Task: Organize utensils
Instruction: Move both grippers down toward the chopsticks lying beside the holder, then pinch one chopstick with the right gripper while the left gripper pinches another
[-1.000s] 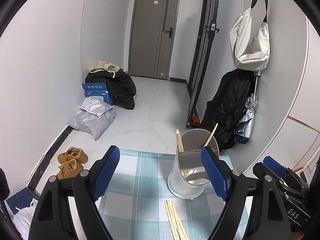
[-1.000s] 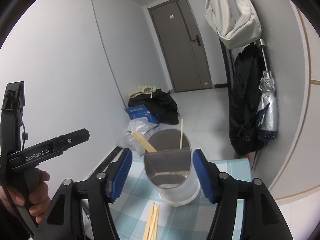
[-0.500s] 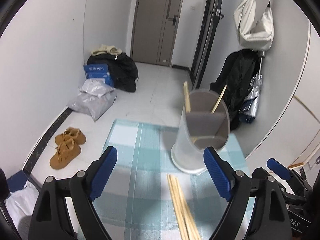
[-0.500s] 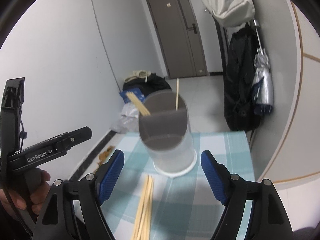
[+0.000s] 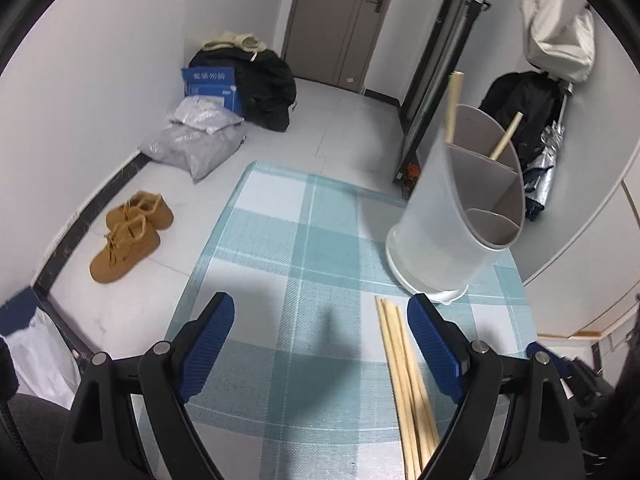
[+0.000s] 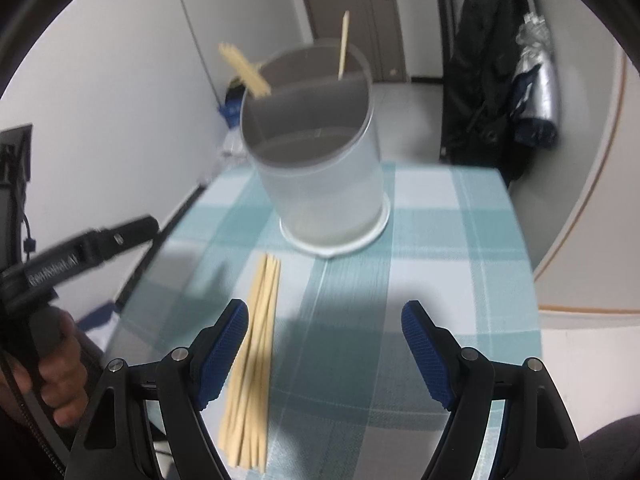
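A frosted plastic utensil holder (image 5: 448,224) (image 6: 320,176) with grey dividers stands at the far side of a teal checked tablecloth (image 5: 304,264) (image 6: 436,248). A few wooden chopsticks (image 5: 454,108) (image 6: 244,70) stick out of its far compartments. A bundle of several wooden chopsticks (image 5: 404,384) (image 6: 256,360) lies flat on the cloth in front of it. My left gripper (image 5: 320,344) hangs open over the cloth, its right pad beside the bundle. Open too is my right gripper (image 6: 326,344), its left pad next to the bundle. Nothing sits between either pair of jaws.
The table ends just past the holder, with floor beyond. Brown shoes (image 5: 128,236), grey bags (image 5: 196,140) and a blue box (image 5: 212,84) lie on the floor at the left wall. Dark coats and an umbrella (image 6: 536,80) hang at right. A hand (image 6: 52,372) holds the left gripper's handle.
Both grippers have sunk toward the table and tipped downward. The holder has risen in both views and the chopstick bundle now lies beside the pads. The right jaws stand wider.
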The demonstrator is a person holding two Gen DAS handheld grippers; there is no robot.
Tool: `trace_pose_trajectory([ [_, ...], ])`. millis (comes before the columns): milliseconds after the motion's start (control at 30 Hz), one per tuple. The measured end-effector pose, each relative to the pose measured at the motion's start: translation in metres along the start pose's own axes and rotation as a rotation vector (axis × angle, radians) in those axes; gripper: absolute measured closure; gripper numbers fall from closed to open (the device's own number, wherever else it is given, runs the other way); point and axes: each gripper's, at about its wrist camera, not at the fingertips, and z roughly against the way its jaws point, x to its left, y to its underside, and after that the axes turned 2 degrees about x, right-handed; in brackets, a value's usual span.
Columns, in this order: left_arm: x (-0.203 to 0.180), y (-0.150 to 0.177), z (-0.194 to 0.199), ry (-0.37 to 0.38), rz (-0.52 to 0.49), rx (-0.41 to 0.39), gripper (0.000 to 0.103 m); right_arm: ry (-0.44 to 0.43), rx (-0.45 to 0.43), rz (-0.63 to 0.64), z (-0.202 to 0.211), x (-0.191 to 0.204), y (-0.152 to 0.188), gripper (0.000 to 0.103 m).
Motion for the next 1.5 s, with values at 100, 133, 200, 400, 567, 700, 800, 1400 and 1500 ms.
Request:
trace_pose_trajectory([
  [100, 0.006, -0.003, -0.003, -0.008, 0.022, -0.003, 0.018, 0.006, 0.058, 0.019, -0.018, 0.004, -0.001, 0.025],
  [133, 0.009, -0.004, -0.004, -0.012, 0.029, 0.001, 0.018, 0.006, 0.058, 0.019, -0.018, 0.004, -0.001, 0.025],
  [200, 0.014, -0.007, -0.007, -0.007, 0.054, 0.012, 0.018, -0.012, 0.092, 0.032, -0.031, 0.012, -0.006, 0.029],
  [400, 0.032, -0.017, -0.008, -0.012, 0.125, 0.003, 0.018, -0.043, 0.153, 0.07, -0.06, 0.028, -0.016, 0.055],
  [567, 0.039, -0.02, -0.01, -0.016, 0.146, 0.006, 0.018, -0.023, 0.195, 0.09, -0.074, 0.035, -0.019, 0.069],
  [700, 0.04, -0.02, -0.01, -0.009, 0.16, 0.016, 0.018, -0.02, 0.204, 0.109, -0.075, 0.041, -0.021, 0.071],
  [800, 0.042, -0.022, -0.01, 0.001, 0.175, 0.022, 0.018, -0.016, 0.227, 0.137, -0.08, 0.047, -0.022, 0.078],
  [1400, 0.043, -0.024, -0.017, 0.023, 0.193, 0.07, 0.018, -0.179, 0.169, -0.14, -0.038, -0.001, -0.017, 0.098],
  [1500, 0.038, -0.021, -0.021, 0.028, 0.161, 0.092, 0.018, -0.204, 0.151, -0.196, -0.033, -0.012, -0.017, 0.098],
])
